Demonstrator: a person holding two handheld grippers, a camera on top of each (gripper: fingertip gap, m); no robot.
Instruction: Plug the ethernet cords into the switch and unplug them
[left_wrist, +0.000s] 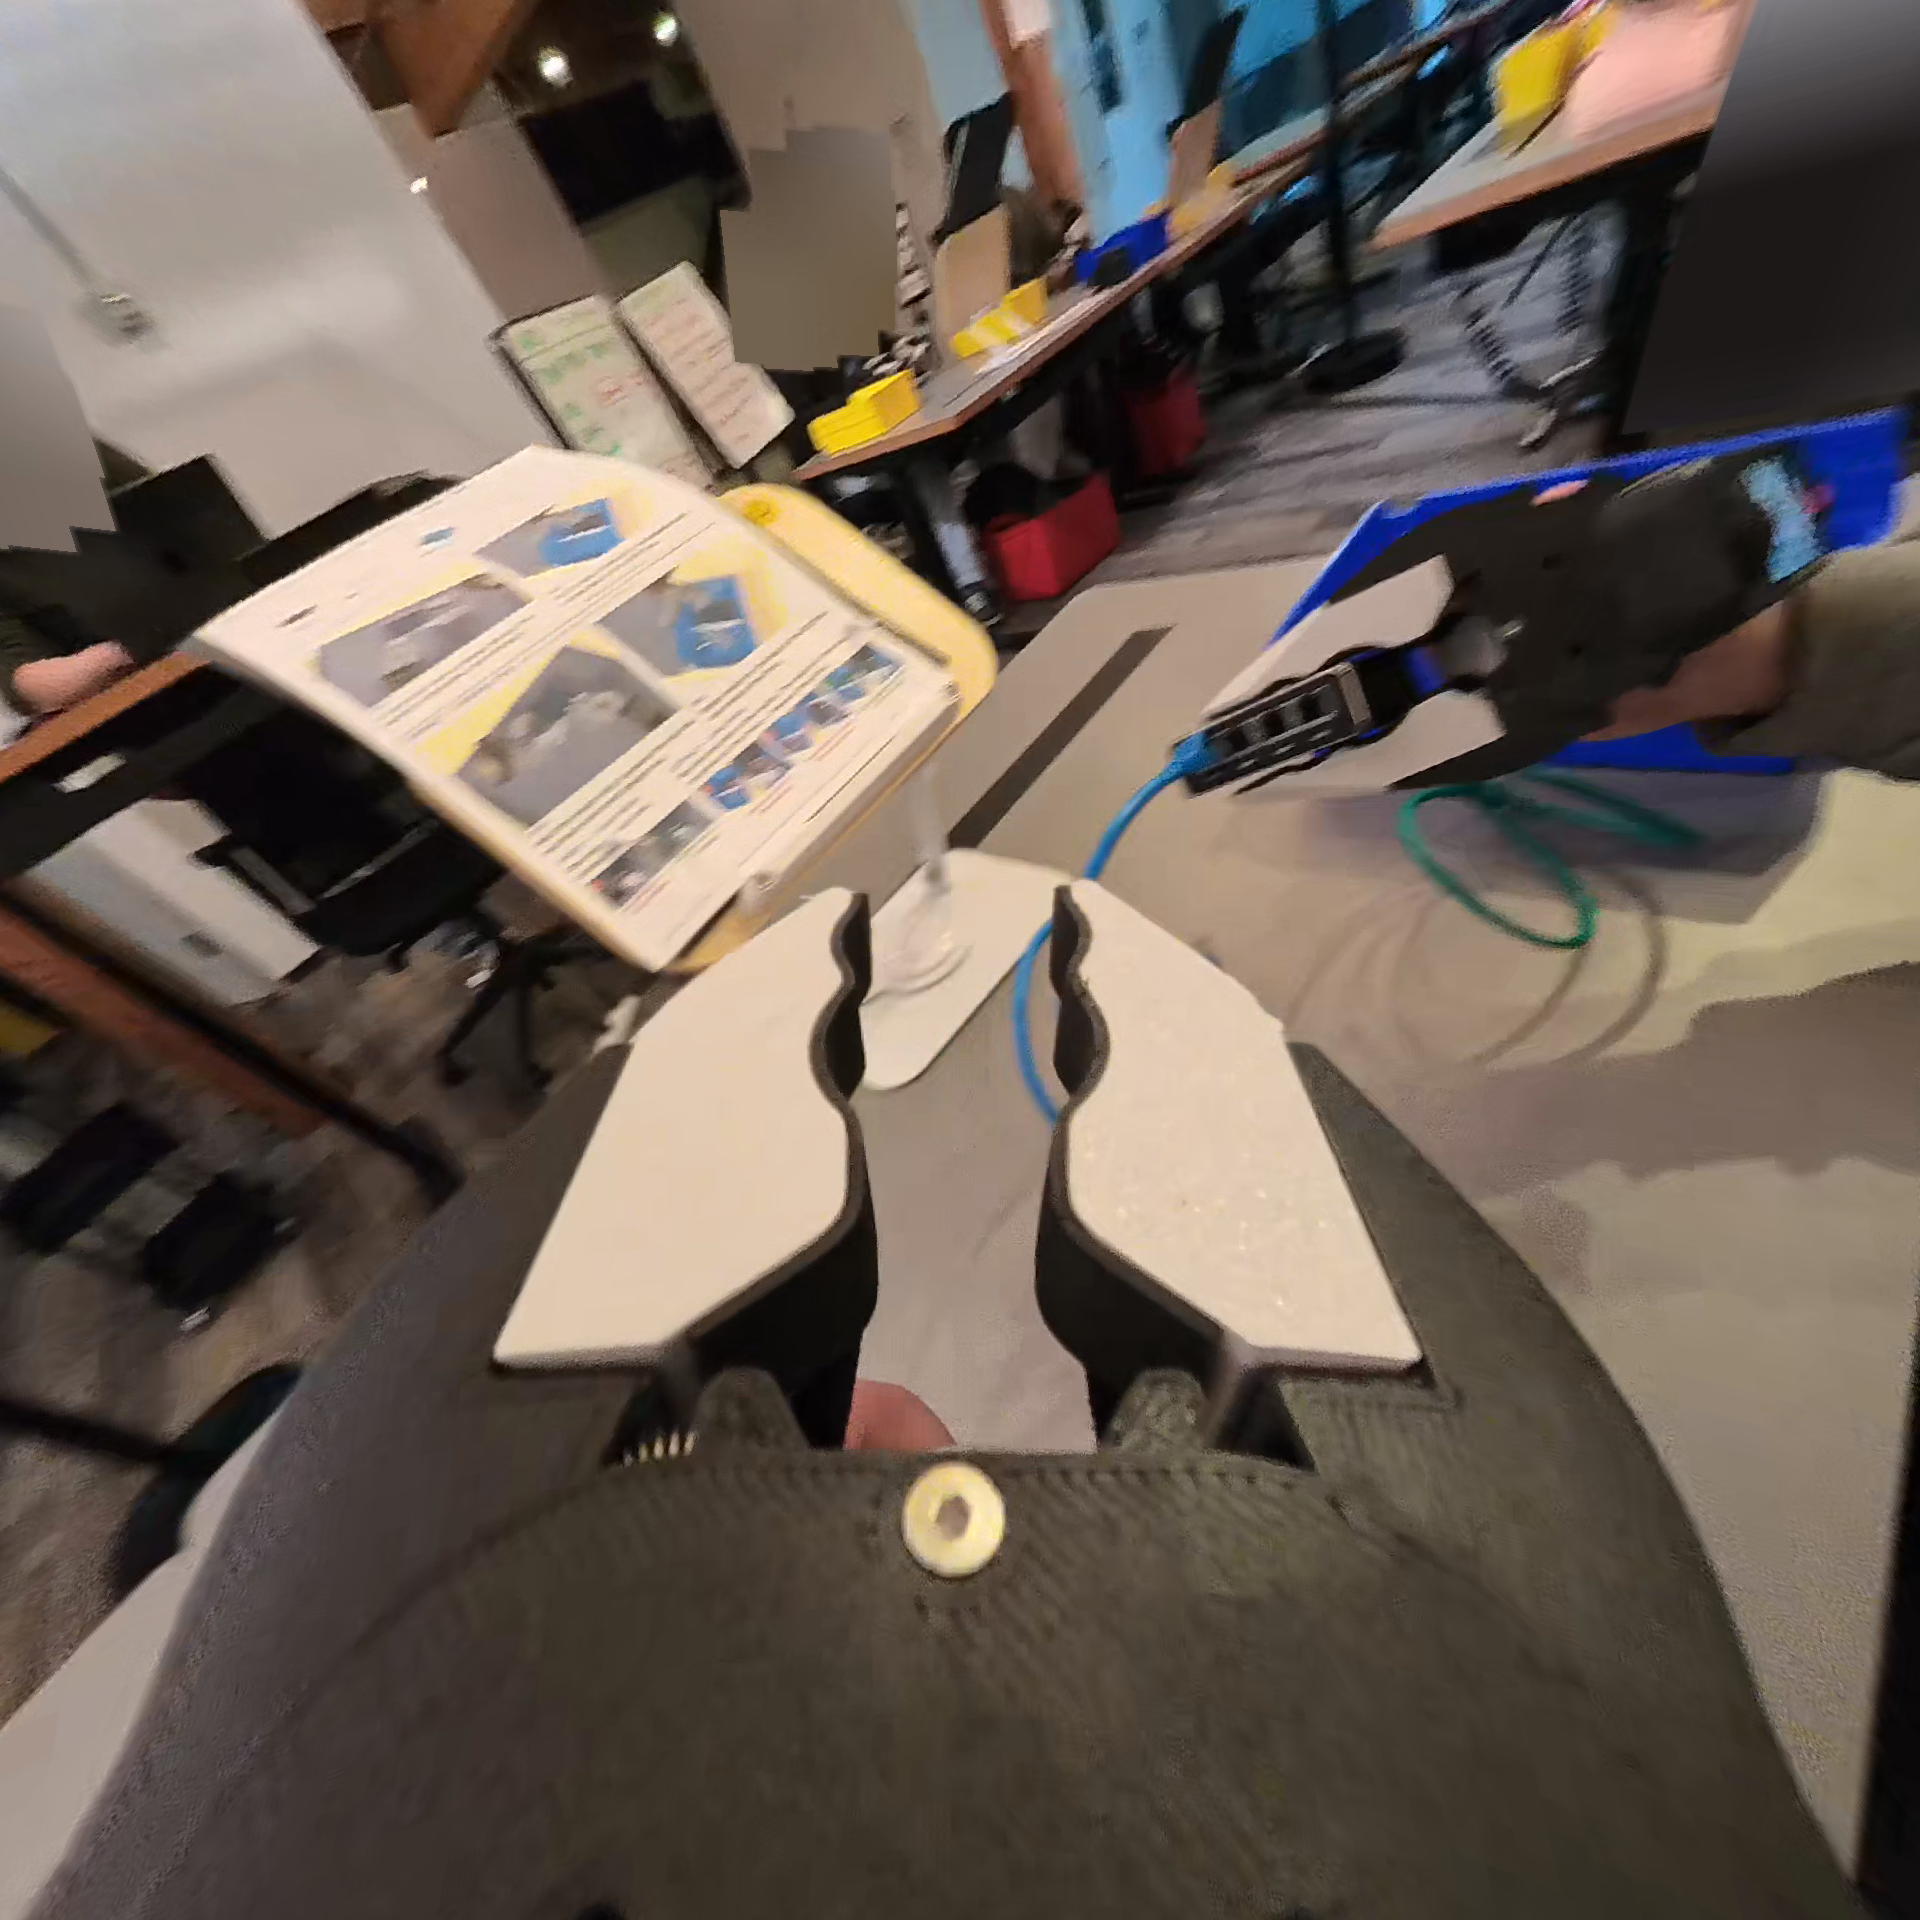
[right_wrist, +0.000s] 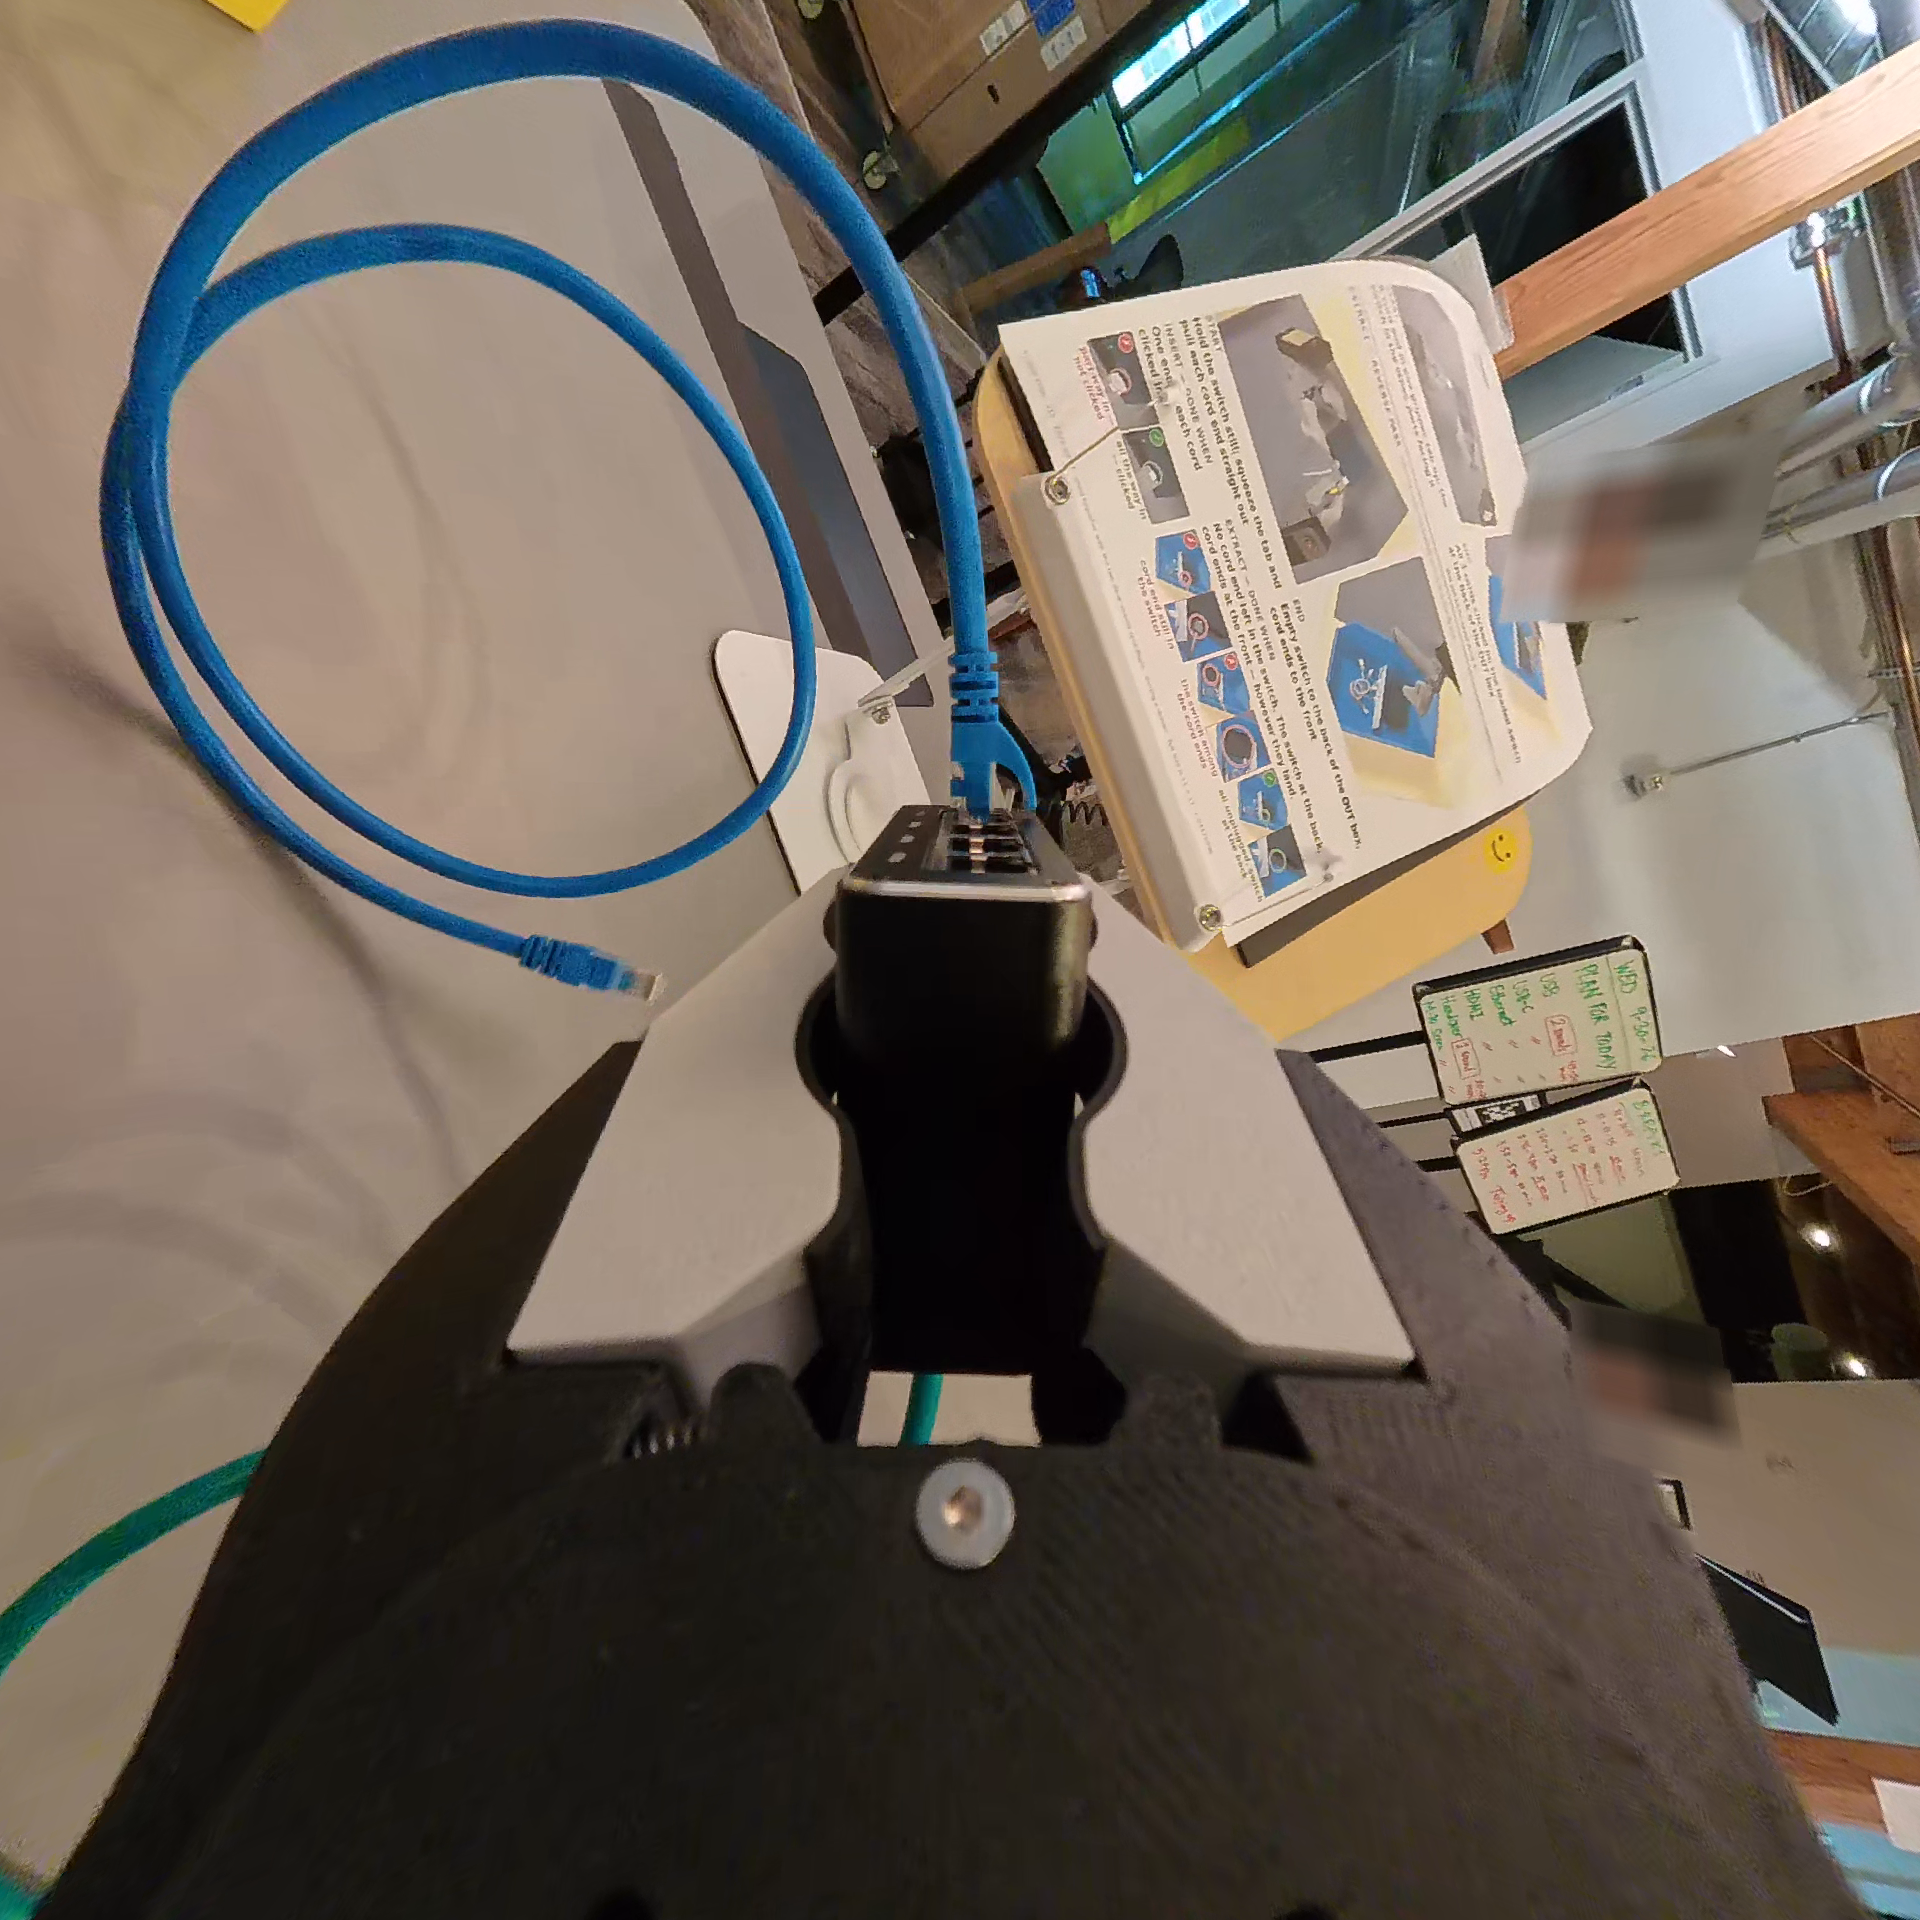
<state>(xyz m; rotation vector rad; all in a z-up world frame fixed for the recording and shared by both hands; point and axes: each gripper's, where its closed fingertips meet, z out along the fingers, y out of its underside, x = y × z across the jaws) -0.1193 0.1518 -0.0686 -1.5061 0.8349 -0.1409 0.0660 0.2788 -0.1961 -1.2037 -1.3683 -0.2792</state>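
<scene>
My right gripper (right_wrist: 961, 935) is clamped on the black switch (right_wrist: 961, 987), which I hold up off the table (right_wrist: 364, 582) with its row of ports facing away from the camera. One end of the blue ethernet cord (right_wrist: 468, 499) sits in a port at the right end of that row, its boot standing straight out of the switch face. From there the cord arcs up and over to the left, makes a double loop on the grey table top, and ends in a free plug (right_wrist: 613, 977) that lies on the table just left of my right fingers (right_wrist: 675, 1174), apart from them.

My left gripper (left_wrist: 961, 935) has its jaws parted with nothing between them; through the gap I see table and a stretch of the blue cord. From the left wrist view the right gripper is far right and raised, with the switch pinched between its pads and the blue cord dropping from its left end toward the table.

A green cord (left_wrist: 1507, 873) lies coiled on the table below and behind the right gripper, well apart from the switch ports. An instruction sheet on a yellow board (right_wrist: 1299, 582) stands on a white stand (left_wrist: 935, 997) at the far side of the table, beyond the switch.
</scene>
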